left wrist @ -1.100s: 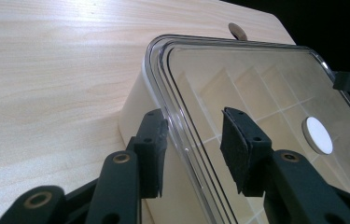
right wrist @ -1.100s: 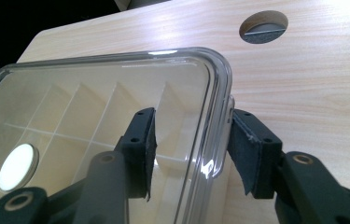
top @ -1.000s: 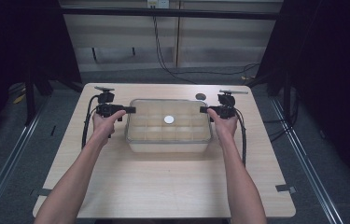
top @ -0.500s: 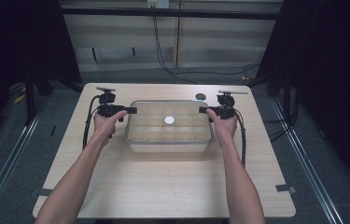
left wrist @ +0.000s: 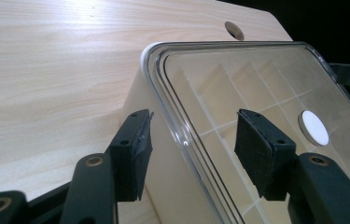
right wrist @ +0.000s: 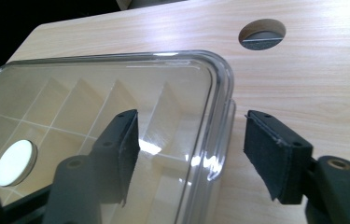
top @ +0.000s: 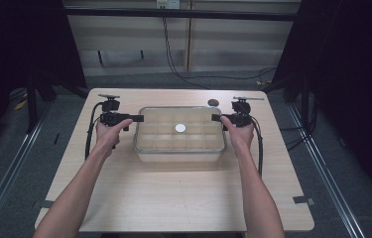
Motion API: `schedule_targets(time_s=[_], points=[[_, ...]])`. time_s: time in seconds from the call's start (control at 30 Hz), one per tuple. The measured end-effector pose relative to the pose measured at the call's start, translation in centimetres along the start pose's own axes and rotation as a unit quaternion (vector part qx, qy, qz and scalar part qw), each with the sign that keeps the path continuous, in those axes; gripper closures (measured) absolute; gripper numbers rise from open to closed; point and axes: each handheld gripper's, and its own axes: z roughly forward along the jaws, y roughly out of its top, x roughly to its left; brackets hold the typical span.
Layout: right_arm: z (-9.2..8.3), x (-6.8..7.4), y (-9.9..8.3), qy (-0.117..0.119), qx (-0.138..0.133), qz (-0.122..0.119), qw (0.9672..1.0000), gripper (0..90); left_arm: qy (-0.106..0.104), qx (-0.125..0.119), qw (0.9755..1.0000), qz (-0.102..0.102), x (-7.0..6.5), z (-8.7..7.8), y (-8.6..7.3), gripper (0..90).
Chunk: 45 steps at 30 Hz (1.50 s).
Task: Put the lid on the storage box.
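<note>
At table centre sits a clear lidded box [top: 180,134] with inner dividers and a white disc [top: 180,128] on its lid. Left gripper [left wrist: 189,140] and right gripper [right wrist: 191,142] each straddle an opposite short edge of the lid, jaws open and not yet clamped (symmetrical placement suggests a two-handed lift of lid or box).

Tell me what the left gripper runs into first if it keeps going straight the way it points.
Most likely the clear box: the left gripper stands open with the box's rim and lid edge between its jaws, so the rim would slide deeper in. How close it is remains unclear.
</note>
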Motion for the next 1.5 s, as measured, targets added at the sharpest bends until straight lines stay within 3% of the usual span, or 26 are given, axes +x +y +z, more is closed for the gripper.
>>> schedule_targets(time_s=[0.37, 0.4, 0.57, 0.67, 0.73, 0.83, 1.03, 1.23, 1.37, 1.5], points=[[-3.4, 0.3, -0.5, 0.008, -0.019, -0.032, 0.9993, 31.6, 0.014, -0.007, 0.9993, 0.035, -0.7, -2.8, -1.2, 42.8], [-3.8, 0.3, -0.7, 0.012, -0.023, -0.036, 0.999, 31.6, 0.013, -0.013, 0.9994, 0.029, -0.8, -2.9, -1.4, 42.7], [-5.5, 0.4, -1.6, 0.029, -0.032, -0.044, 0.9981, 32.6, 0.01, -0.008, 0.9984, 0.055, -1.2, -4.3, -2.4, 42.0], [-6.4, 0.6, -2.1, 0.036, -0.042, -0.05, 0.9972, 32.6, 0.026, -0.004, 0.9977, 0.063, -1.5, -5.0, -2.9, 46.2], [-7.0, 0.7, -2.5, 0.037, -0.043, -0.054, 0.9969, 32.5, 0.025, -0.008, 0.9974, 0.067, -1.6, -5.5, -3.2, 44.6], [-7.7, 0.8, -3.2, 0.041, -0.044, -0.065, 0.9961, 33.3, 0.026, -0.014, 0.9967, 0.076, -1.9, -6.3, -3.7, 41.1], [-9.0, 1.2, -4.5, 0.048, -0.042, -0.088, 0.994, 33.3, 0.02, -0.015, 0.9948, 0.098, -2.8, -7.5, -5.5, 43.0], [-10.6, 1.3, -6.4, 0.056, -0.043, -0.088, 0.9936, 33.6, 0.018, -0.019, 0.9938, 0.108, -3.3, -8.8, -7.2, 43.0], [-11.8, 1.7, -7.8, 0.067, -0.052, -0.085, 0.9928, 35.1, 0.021, -0.013, 0.9916, 0.127, -3.8, -9.7, -8.3, 43.0], [-12.7, 2.3, -9.5, 0.071, -0.045, -0.095, 0.9918, 35.1, 0.016, -0.007, 0.99, 0.14, -4.2, -10.7, -9.8, 42.5]])
